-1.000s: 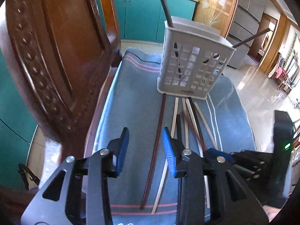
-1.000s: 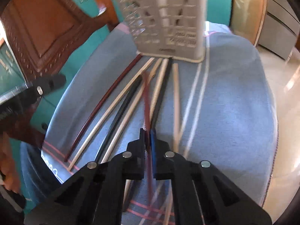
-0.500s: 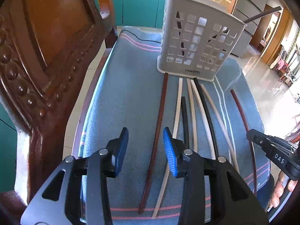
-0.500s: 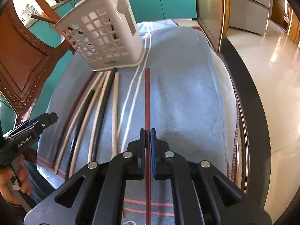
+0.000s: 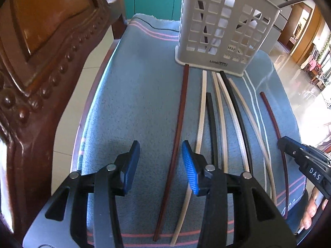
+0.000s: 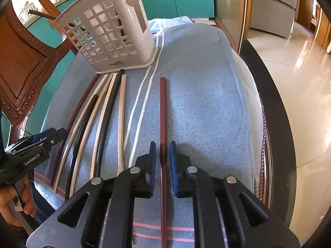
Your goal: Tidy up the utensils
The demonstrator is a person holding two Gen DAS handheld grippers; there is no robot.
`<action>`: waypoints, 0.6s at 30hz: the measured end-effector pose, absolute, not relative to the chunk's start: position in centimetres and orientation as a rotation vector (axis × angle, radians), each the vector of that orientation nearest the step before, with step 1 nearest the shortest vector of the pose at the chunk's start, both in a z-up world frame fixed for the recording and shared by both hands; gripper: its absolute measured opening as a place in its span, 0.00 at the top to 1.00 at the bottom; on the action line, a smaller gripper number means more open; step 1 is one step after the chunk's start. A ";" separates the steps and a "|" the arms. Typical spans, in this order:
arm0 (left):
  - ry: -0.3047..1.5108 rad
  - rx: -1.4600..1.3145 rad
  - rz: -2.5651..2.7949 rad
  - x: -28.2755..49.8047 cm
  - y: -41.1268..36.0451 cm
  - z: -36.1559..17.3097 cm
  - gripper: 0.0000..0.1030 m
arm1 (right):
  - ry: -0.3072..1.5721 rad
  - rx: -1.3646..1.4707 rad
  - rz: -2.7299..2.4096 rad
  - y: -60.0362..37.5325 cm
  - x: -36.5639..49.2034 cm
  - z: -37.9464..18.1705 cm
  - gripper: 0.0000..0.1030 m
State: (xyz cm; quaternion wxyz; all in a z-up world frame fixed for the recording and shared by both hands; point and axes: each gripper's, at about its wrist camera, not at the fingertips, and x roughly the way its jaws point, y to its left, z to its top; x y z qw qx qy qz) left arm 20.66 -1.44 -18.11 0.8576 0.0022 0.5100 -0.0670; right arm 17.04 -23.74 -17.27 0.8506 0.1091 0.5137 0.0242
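- Right hand-held gripper (image 6: pixel 162 159) has its jaws slightly apart, sitting on either side of a dark red chopstick (image 6: pixel 162 111) that lies flat on the blue towel (image 6: pixel 202 95). The blue pads don't look like they're touching it, so it's loose, not clamped.
- That red chopstick lies well apart from the others, on the far side of the towel's two white stripes.
- Left hand-held gripper (image 5: pixel 160 161) is wide open over the towel, with another dark red chopstick (image 5: pixel 180 119) running between its fingers, not pinched.
- The other chopsticks (image 5: pixel 223 111), pale and black ones, lie side by side just right of that one, far ends pointing at the basket.
- The white utensil basket (image 5: pixel 223 26) stands upright at the towel's far end with a couple of dark sticks already in it.
- Carved wooden chair back (image 5: pixel 41 51) on the left.
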 end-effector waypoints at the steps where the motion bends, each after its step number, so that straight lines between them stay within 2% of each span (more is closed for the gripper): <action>1: 1.074 0.005 -0.140 20.7 -1.5 -18.2 0.58 | 1.081 0.226 0.052 -23.6 17.1 -17.2 0.83; 3: 1.080 0.008 -0.139 21.0 -1.5 -18.7 0.58 | 1.082 0.217 0.055 -23.4 17.2 -17.3 0.79; 8: 1.079 0.020 -0.137 21.2 -1.8 -19.1 0.58 | 1.076 0.185 0.052 -22.9 17.2 -17.4 0.75; 18: 1.070 0.057 -0.132 21.2 -2.6 -19.3 0.53 | 1.069 0.173 0.053 -22.8 17.2 -17.6 0.75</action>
